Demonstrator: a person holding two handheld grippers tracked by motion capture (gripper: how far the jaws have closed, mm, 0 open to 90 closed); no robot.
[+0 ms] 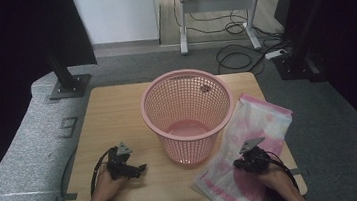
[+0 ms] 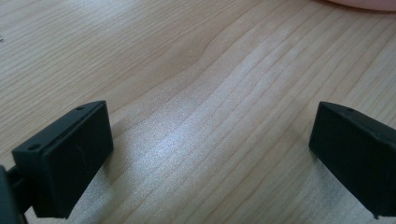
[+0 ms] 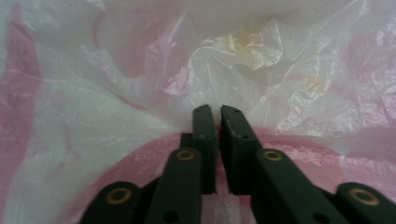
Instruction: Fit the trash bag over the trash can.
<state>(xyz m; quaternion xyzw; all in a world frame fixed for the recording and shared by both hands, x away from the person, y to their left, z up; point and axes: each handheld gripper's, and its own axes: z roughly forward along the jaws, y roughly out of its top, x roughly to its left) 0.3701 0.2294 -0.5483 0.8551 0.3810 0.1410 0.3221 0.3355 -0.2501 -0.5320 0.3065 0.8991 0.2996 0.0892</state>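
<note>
On the worktop's (image 1: 117,112) right edge, the right claw (image 3: 217,112) is pinched shut on the pink-and-white plastic bag (image 1: 251,138); the left claw (image 2: 210,154) rests spread over bare wood; between them stands the pink basket (image 1: 188,114), apparently empty

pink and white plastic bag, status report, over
Right tool shut on pink and white plastic bag. Left tool open, idle over wooden table. Pink mesh basket beside bag.
</note>
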